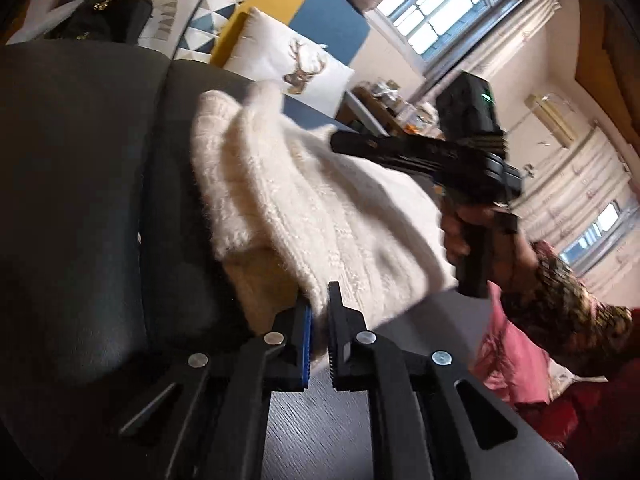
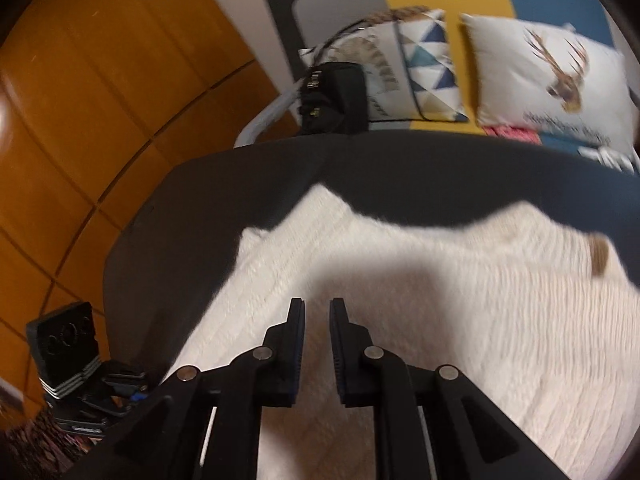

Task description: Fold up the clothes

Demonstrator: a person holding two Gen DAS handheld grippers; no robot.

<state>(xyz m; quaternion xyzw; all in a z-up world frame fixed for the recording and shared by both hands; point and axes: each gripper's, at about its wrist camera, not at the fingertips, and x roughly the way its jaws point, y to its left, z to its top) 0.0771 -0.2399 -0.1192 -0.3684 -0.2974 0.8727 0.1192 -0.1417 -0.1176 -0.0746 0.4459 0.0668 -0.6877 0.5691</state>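
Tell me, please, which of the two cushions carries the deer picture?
The plain white cushion, farther from the black handbag; the cushion beside that bag carries blue triangles instead.

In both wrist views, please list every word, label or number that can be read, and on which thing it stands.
None can be read for certain.
Deer cushion: a dark line of print under the deer, too blurred.
Black bag: small gold lettering, too small.
Grey-patterned cushion: only a pattern visible.
White sweater: a tan tag, no legible text.
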